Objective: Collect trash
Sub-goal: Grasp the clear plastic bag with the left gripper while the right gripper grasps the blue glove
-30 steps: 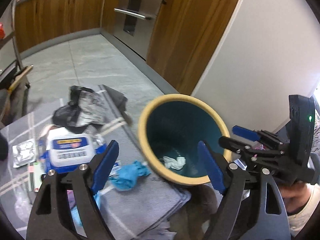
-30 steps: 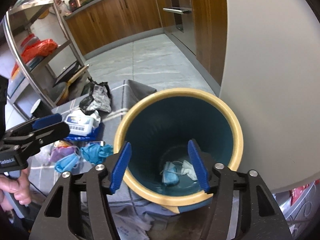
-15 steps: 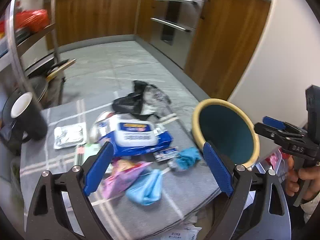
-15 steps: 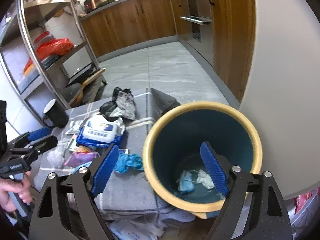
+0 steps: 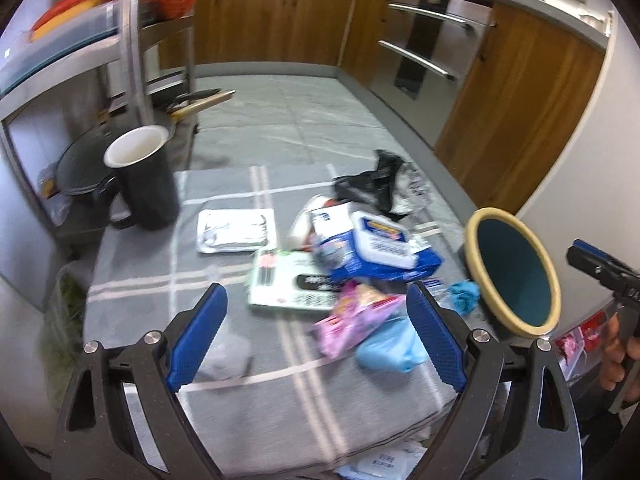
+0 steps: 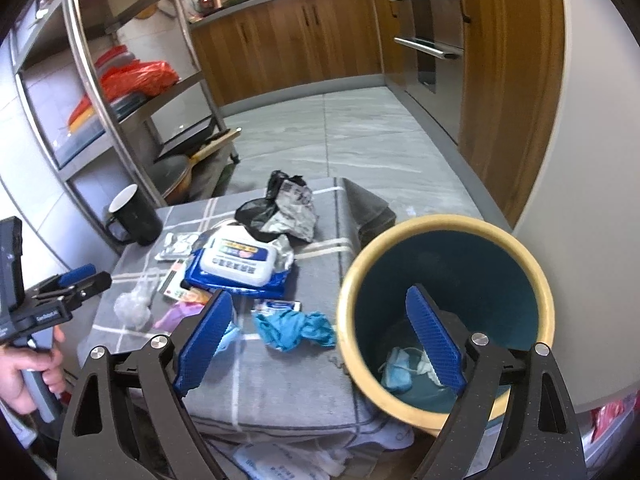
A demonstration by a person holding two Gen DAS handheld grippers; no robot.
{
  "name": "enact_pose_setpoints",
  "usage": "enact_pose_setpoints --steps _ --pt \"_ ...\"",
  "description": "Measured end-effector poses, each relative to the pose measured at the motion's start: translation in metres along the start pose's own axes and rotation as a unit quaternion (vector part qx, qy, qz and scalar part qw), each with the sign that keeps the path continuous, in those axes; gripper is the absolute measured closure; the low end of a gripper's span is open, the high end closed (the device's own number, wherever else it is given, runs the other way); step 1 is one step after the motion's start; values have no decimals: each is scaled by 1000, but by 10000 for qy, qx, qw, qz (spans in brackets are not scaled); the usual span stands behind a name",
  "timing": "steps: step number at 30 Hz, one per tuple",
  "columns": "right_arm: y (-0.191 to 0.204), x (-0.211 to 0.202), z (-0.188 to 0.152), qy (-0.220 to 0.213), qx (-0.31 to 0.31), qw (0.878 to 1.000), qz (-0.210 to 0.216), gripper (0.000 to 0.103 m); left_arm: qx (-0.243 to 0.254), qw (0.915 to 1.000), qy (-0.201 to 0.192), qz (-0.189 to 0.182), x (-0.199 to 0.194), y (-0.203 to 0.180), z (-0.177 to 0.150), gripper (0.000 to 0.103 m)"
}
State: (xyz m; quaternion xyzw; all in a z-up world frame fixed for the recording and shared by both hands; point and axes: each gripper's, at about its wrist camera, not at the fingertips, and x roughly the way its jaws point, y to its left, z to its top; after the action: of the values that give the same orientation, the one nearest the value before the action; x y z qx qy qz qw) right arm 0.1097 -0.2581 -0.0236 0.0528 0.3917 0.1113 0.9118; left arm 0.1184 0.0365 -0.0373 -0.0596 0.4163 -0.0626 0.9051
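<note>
A teal bin (image 6: pixel 460 272) with a yellow rim stands at the table's right edge; a blue mask and white tissue (image 6: pixel 398 372) lie in it. My right gripper (image 6: pixel 320 298) hangs open and empty above the bin's left rim and a teal glove (image 6: pixel 296 328). Over the cloth's near side, my left gripper (image 5: pixel 316 292) is open and empty, with a pink wrapper (image 5: pixel 356 316), a light blue mask (image 5: pixel 390 348) and a green-white card (image 5: pixel 288 284) beyond its tips. A blue wipes pack (image 5: pixel 380 248), a crumpled black bag (image 5: pixel 372 188) and a foil pack (image 5: pixel 236 230) lie farther back.
A black mug (image 5: pixel 146 184) stands at the far left corner of the grey plaid cloth (image 5: pixel 140 280). A wad of clear plastic (image 6: pixel 134 306) lies near the left edge. A steel rack (image 6: pixel 120 112) rises left of the table, wooden cabinets (image 6: pixel 320 40) behind, and a white wall (image 6: pixel 592 160) on the right.
My left gripper swung left from the bin's mouth to over the trash on the cloth. My right gripper drew back and up from the bin, and its jaws widened.
</note>
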Motion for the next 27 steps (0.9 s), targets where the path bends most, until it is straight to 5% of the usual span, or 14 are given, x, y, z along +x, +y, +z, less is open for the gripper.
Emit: enact_pose_setpoints --steps 14,22,27 --pt "32 15 1 172 -227 9993 224 14 -624 9928 860 553 52 70 -34 19" --pt "28 22 -4 283 -150 9993 180 14 -630 9867 1363 622 77 74 -45 69" --pt "28 26 -5 345 -138 9991 210 14 -814 9887 1049 698 52 76 -34 76"
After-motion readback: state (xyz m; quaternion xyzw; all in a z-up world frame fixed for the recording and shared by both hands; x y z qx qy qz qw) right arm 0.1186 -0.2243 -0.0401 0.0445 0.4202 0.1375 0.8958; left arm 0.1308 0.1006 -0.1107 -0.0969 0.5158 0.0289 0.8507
